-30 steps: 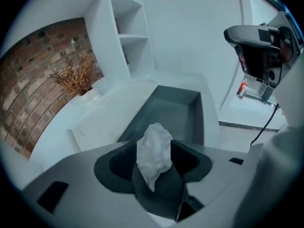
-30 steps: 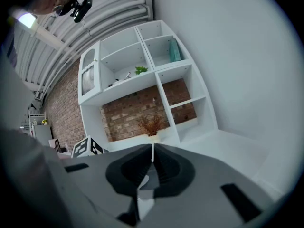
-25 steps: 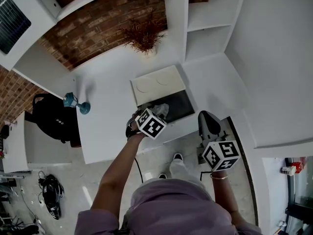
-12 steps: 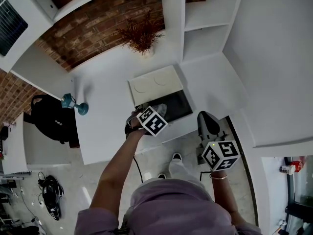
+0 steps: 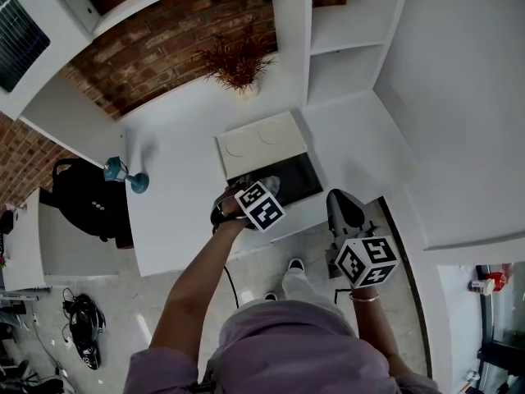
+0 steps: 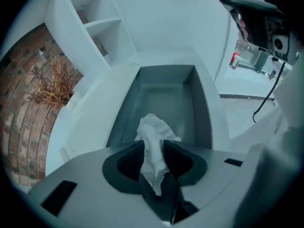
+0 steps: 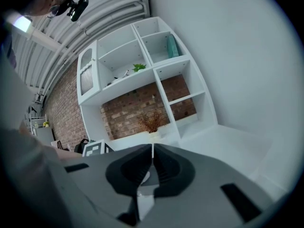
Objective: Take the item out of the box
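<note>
Well, the cloth [image 6: 153, 132] is a crumpled white lump still inside the box [image 6: 202, 113], near the end closest to the person. It lies straight ahead of and below the left hand-held gripper [image 6: 153, 148], which points steeply down into the box. The cloth's long axis runs along the gripper's own line, one end up between the jaws and the rest trailing toward the box floor. The jaws stand part-way closed with both pads against the cloth. It looks pinched, though I can't swear the grip is firm. The way out is up, past the box walls.

The right hand-held gripper [image 7: 152, 148] is well off to the side beyond the bench [image 5: 172, 220] edge, jaws together on nothing, so the left hand is much nearer.

Against a second ago, the left jaws have just been closing on the cloth, and the left marker cube [image 5: 260, 206] has rolled a little. The box and its lid [image 5: 258, 142] lie as before.
</note>
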Motion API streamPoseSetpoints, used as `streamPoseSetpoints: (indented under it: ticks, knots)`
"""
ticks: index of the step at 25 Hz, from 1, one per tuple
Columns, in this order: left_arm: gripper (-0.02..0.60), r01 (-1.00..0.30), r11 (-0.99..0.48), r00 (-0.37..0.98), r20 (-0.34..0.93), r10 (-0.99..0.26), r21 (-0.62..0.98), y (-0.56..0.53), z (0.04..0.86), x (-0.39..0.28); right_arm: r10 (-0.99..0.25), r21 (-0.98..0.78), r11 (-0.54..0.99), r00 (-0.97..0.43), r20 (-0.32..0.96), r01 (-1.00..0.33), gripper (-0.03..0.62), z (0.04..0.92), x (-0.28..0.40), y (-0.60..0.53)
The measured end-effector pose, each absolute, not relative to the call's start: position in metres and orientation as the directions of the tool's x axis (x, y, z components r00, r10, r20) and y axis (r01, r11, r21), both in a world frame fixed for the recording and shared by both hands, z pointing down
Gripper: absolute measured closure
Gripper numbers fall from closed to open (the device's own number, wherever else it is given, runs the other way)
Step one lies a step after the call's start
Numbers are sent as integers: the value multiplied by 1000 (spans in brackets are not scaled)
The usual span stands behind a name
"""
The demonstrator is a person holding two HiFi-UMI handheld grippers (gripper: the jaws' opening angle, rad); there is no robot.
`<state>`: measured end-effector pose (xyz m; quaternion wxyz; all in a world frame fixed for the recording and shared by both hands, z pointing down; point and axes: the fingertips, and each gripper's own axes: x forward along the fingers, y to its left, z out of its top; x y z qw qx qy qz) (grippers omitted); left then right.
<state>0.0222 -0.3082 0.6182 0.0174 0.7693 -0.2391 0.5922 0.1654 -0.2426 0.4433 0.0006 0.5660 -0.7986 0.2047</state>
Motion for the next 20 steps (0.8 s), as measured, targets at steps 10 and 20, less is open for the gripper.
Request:
streamPoseSetpoints:
  ticks: [10, 20]
  knots:
    - [502, -356, -895, 205, 913, -354, -267, -305, 616, 28, -893, -331, 286, -375, 247, -899, 592, 447, 160, -240]
    - [511, -415, -850, 268, 849, -455, -325, -307, 591, 33, -889, -329, 294, -383, 250, -897, 592, 447, 157, -240]
